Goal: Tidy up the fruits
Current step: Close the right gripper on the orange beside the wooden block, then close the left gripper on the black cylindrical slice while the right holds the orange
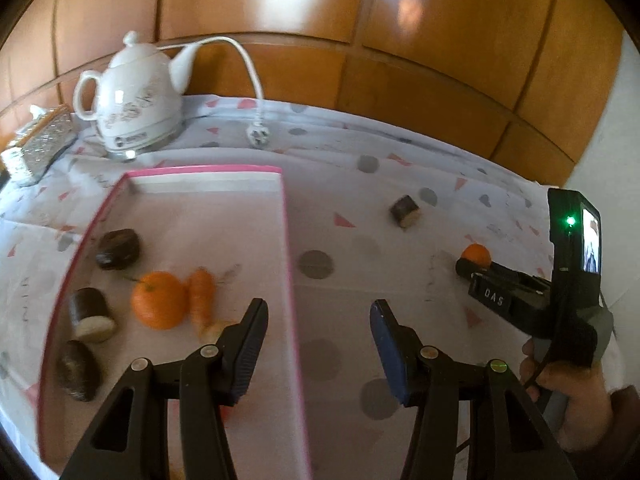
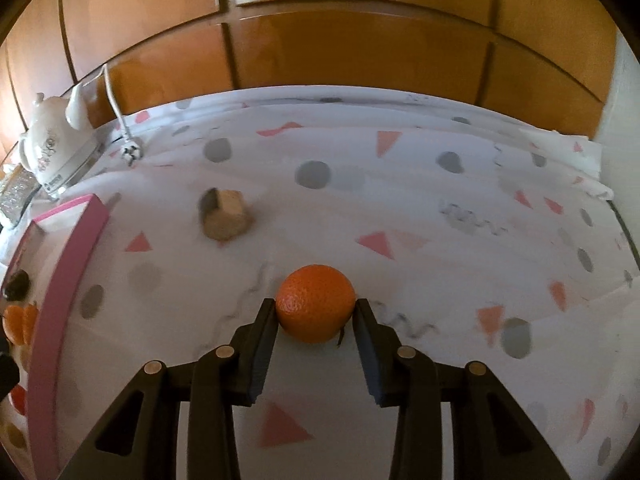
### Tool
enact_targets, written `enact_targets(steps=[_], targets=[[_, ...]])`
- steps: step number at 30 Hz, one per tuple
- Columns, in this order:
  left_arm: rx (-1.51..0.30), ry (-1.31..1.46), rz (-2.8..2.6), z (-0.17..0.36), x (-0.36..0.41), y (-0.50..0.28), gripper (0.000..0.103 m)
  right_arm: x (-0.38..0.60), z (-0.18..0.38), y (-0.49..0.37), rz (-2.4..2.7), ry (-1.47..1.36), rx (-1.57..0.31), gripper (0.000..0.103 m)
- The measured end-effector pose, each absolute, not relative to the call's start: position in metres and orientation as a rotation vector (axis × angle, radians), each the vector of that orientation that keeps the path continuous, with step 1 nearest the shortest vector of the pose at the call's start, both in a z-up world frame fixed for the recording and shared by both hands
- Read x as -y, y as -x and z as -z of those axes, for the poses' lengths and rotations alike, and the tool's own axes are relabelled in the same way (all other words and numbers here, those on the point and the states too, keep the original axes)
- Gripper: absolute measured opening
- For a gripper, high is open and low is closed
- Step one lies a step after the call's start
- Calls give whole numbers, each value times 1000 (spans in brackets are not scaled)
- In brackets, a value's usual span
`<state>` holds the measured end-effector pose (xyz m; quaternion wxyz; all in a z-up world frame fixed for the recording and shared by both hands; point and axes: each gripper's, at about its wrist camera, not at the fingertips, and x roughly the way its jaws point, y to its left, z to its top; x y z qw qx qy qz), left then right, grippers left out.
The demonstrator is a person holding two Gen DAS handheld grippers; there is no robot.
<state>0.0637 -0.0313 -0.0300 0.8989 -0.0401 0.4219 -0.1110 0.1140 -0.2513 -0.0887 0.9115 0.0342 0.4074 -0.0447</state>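
Right wrist view: right gripper (image 2: 315, 312) pads pinch a mandarin (image 2: 316, 302) on the patterned tablecloth (image 2: 440, 240).
Left gripper (image 1: 318, 320): jaws apart, empty, straddling the pink tray (image 1: 286, 216) wall.
Tray contents: orange (image 1: 159, 300), carrot (image 1: 202, 294), dark cut pieces.
Cloth: one cut piece (image 2: 224, 216) lies well apart.

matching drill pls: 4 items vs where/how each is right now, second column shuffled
1. right gripper
2. left gripper
3. carrot
4. teapot

a. far left, by the wooden wall
b. shut on the orange
c. open, holding nothing
d. in the pink-rimmed tray

Pairs: 1-b, 2-c, 3-d, 4-a
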Motion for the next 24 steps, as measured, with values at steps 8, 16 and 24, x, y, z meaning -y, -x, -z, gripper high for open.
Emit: enact_targets(steps=[8, 16, 24], targets=[[-915, 64, 273, 42, 67, -83, 55, 270, 93, -105, 159, -44, -810, 39], [-943, 84, 289, 49, 95, -115, 55, 274, 95, -103, 142, -82, -793, 39], [-943, 65, 293, 66, 120, -149, 55, 276, 102, -107, 119, -103, -815, 39]])
